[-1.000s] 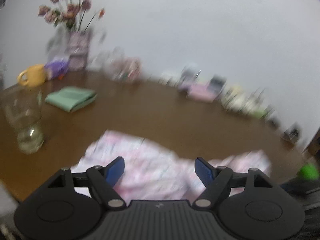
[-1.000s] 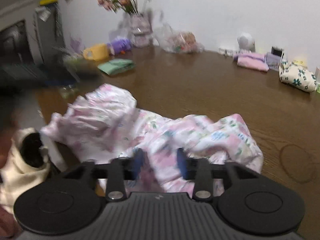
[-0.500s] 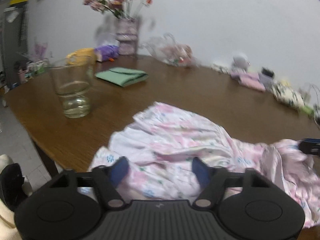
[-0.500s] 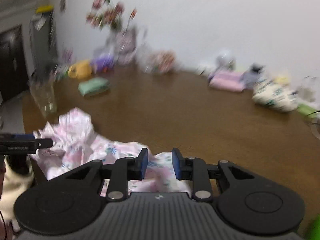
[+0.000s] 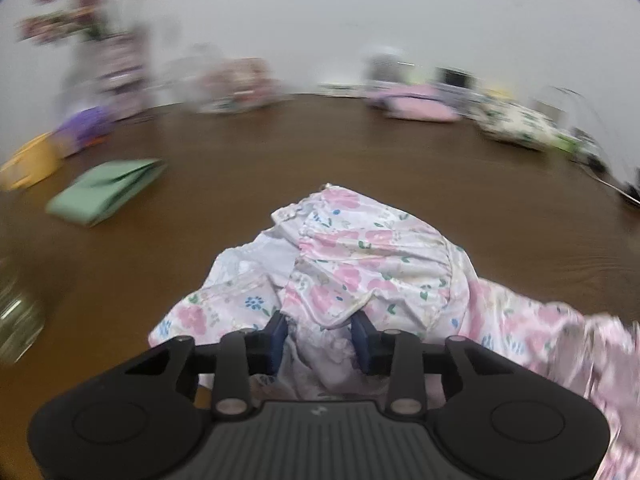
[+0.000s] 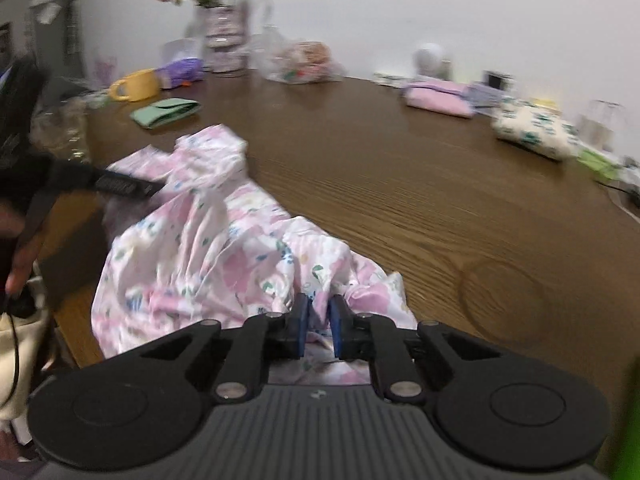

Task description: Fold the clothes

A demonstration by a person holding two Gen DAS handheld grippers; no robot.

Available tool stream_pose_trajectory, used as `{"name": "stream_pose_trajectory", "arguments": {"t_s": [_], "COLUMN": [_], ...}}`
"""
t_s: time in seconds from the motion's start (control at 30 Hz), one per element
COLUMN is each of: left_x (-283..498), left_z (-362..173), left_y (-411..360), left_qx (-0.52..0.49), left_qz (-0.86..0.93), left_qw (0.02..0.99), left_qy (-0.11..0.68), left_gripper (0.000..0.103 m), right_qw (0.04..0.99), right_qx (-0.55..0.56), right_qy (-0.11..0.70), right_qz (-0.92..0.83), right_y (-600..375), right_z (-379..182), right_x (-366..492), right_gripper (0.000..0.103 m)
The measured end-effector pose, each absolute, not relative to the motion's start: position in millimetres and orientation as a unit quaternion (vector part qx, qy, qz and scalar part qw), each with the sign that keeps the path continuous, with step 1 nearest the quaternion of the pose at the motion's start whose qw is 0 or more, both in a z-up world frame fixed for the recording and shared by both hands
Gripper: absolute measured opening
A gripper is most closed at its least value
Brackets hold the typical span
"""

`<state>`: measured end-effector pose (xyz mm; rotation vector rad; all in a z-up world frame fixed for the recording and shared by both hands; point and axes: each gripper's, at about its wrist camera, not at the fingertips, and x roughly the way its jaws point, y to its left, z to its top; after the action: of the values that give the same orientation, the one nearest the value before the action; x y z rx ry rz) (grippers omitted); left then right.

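Floral garment (image 5: 360, 264) crumpled in a heap at the near table (image 6: 400, 184) edge, lower centre of both views; not folded, not flat. Long axis roughly left-right between the two tools, part of it draped off the near edge at lower left of the right view.

Left gripper (image 5: 320, 338): fingers half spread, cloth bunched between them, pads not clearly pressing it; grip uncertain. Right gripper (image 6: 319, 326): fingers nearly together, pinching a fold of the garment at its right end.

Left tool also visible at mid-left of the right view, reaching into the garment's upper-left part. Each tool at its own end of the cloth, so neither nearer overall; cloth directly ahead of and under both.

Judgement: next move turns on pulling the two ends apart along that axis to spread the cloth over the bare wood ahead.

Around: green folded cloth (image 6: 166, 111) upper left, yellow mug (image 6: 136, 85) and vase (image 6: 222, 40) behind it, glass (image 5: 16, 320) at far left edge, close to the left tool's sweep. Pink pouch (image 6: 438, 97) and floral pouch (image 6: 534, 132) upper right, well apart. Centre of table free for spreading.
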<state>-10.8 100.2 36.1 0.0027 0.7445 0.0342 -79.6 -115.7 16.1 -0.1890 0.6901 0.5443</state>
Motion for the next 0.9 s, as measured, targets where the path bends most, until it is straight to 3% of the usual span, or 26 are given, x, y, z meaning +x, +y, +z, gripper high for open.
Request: {"name": "stream_pose_trajectory", "arguments": {"t_s": [0.17,0.2,0.27,0.33,0.4,0.43,0.5,0.53,0.57,0.67,0.9], "left_x": [25,22,2,-18,-32,-36,-36,-35,-34,-22,32], "left_z": [45,50,59,63,60,56,45,42,42,40,36], "left_y": [70,73,87,98,101,99,89,84,79,65,20], "left_qx": [0.005,-0.009,-0.042,-0.072,-0.095,-0.100,-0.088,-0.078,-0.067,-0.044,0.009], "left_qz": [-0.061,-0.061,-0.047,-0.041,-0.054,-0.058,-0.061,-0.059,-0.057,-0.069,-0.119], "left_qw": [0.933,0.935,0.939,0.938,0.932,0.928,0.921,0.920,0.921,0.919,0.918], "left_qy": [0.354,0.348,0.339,0.336,0.347,0.353,0.375,0.379,0.379,0.386,0.377], "left_gripper": [0.032,0.038,0.066,0.072,0.072,0.070,0.056,0.033,0.021,0.010,0.006], "right_qw": [0.917,0.920,0.925,0.929,0.921,0.914,0.902,0.897,0.893,0.897,0.914], "right_qx": [-0.035,-0.024,-0.001,0.010,-0.010,-0.024,-0.047,-0.045,-0.040,-0.041,-0.046], "right_qy": [0.297,0.289,0.274,0.256,0.263,0.270,0.289,0.306,0.319,0.331,0.336], "right_qz": [0.264,0.264,0.263,0.267,0.288,0.301,0.318,0.316,0.313,0.291,0.221], "right_y": [-146,-152,-164,-174,-171,-166,-154,-150,-148,-148,-157], "right_z": [38,43,52,59,52,45,31,26,21,14,5], "right_x": [-97,-100,-107,-107,-92,-86,-73,-67,-65,-67,-87], "right_gripper": [0.013,0.014,0.035,0.045,0.048,0.048,0.040,0.023,0.015,0.015,0.012]}}
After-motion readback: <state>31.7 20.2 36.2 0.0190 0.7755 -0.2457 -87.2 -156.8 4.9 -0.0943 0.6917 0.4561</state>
